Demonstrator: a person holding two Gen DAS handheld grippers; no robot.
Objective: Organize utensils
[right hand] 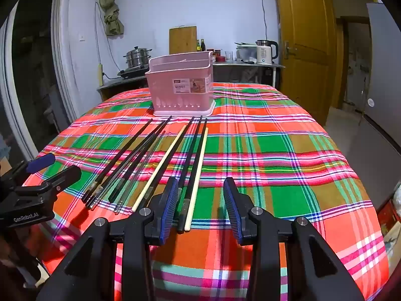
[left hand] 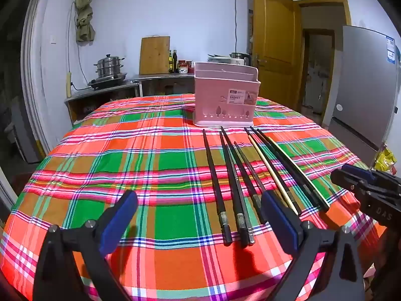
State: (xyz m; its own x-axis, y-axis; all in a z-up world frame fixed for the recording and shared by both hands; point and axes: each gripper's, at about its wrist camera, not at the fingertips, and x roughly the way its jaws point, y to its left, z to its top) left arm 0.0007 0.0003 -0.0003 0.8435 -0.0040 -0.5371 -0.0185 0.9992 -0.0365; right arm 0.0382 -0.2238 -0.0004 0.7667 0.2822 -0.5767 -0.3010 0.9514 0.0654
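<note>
Left wrist view: the left tongs (left hand: 198, 223) are gaping wide and empty over the counter (left hand: 150, 175), straddling the near ends of the dark chopsticks (left hand: 226, 183), probably lining up a pick. About eight sticks are lying fanned toward the pink basket (left hand: 225, 97), two of them pale.

Right wrist view: the right tongs (right hand: 200, 205) are standing narrower, unclamped, flanking one dark stick and one pale chopstick (right hand: 196, 175).

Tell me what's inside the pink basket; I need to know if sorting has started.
The pink basket shows only its rim and inner dividers; nothing sticks up above them. Its walls hide the lower interior. The chopsticks all lie on the tablecloth.
</note>
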